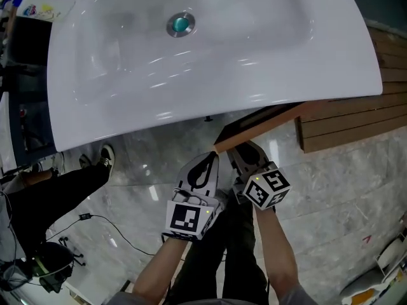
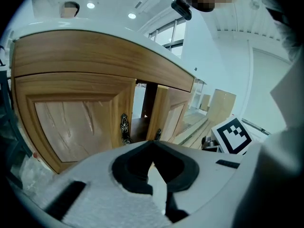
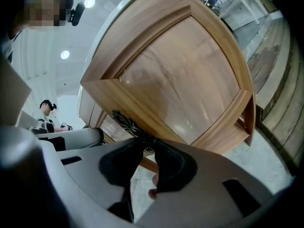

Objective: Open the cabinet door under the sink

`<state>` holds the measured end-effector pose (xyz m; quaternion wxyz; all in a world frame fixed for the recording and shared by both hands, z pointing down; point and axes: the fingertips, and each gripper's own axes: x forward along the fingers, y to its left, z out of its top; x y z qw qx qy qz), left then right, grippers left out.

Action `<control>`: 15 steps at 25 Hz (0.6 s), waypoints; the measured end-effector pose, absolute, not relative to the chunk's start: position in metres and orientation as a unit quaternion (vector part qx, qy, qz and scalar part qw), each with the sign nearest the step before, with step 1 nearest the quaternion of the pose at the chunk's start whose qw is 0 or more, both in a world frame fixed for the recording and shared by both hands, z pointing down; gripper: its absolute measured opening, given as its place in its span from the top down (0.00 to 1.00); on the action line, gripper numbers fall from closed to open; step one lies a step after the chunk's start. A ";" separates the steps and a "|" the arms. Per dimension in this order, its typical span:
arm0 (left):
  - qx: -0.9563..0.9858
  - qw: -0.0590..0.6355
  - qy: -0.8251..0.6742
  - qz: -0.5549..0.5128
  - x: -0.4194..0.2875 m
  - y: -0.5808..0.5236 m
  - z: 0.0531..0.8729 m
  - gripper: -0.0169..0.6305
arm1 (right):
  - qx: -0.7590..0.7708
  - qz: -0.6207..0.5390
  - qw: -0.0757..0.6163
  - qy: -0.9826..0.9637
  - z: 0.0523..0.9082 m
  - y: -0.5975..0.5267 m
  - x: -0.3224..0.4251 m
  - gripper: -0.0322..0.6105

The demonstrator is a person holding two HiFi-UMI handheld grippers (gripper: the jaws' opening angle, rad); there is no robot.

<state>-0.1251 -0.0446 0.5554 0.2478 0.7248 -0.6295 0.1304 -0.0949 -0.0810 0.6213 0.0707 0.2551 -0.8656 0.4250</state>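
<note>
Left claw point(image 2: 152, 144), clenched on nothing, sits at 6 o'clock in the head view, just beside the right claw point(image 3: 146, 141), which grips the dark ornate handle point(image 3: 127, 123). Past them the door point(image 1: 267, 124) stands swung out, running from centre toward 2 o'clock, under the white sink point(image 1: 254, 62) at 12 o'clock.

left gripper point(image 2: 153, 143) fingers together, right gripper point(image 3: 145, 141) fingers clamped

Grey marble floor point(image 1: 343, 196) fills the lower frame (glossy, streaked with light); a black cable point(image 1: 124, 239) trails lower left, and wooden slats point(image 1: 356, 122) lie at right.
</note>
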 end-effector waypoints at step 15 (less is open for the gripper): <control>0.712 0.247 -0.649 0.105 -0.087 0.038 0.552 0.96 | 0.230 0.413 0.065 -0.879 0.622 -0.053 -0.053 0.82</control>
